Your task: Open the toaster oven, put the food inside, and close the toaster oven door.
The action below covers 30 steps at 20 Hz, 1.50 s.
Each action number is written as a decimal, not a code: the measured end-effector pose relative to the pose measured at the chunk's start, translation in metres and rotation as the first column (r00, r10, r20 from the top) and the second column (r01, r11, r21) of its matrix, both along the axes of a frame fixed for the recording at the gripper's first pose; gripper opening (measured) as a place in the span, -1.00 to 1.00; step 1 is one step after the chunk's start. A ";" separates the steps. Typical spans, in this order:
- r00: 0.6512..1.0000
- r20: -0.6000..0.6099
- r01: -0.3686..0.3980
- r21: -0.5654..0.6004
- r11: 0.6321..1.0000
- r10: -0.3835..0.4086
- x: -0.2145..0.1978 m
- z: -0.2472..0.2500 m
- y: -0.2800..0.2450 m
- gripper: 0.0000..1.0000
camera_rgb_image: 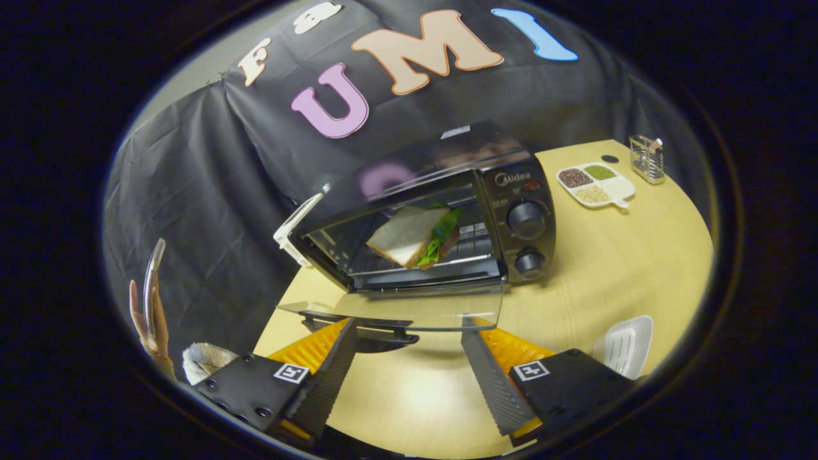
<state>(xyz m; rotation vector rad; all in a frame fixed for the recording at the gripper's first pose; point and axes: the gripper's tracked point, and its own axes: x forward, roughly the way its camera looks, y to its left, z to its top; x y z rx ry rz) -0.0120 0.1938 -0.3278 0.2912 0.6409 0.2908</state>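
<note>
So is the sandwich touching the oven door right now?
Apart. In the gripper view the sandwich sits on the rack inside the toaster oven, while the open glass door hangs down in front, rack showing between them. The gripper is open.

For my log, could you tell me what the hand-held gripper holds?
Nothing: the hand-held gripper is open, fingers spread just under the toaster oven's lowered door.

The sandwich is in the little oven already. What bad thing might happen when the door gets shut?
1. The glass door hangs open just ahead of the open gripper, its fingers under the door's front edge. A crooked push might slip off the smooth glass.
2. The sandwich sits tilted on the rack, near the front. The closing door might bump it.
3. The toaster oven stands free on the table, so a hard shove could slide it back.
</note>
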 end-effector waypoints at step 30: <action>0.976 0.188 0.128 -0.073 0.989 -0.113 0.075 0.057 -0.024 0.86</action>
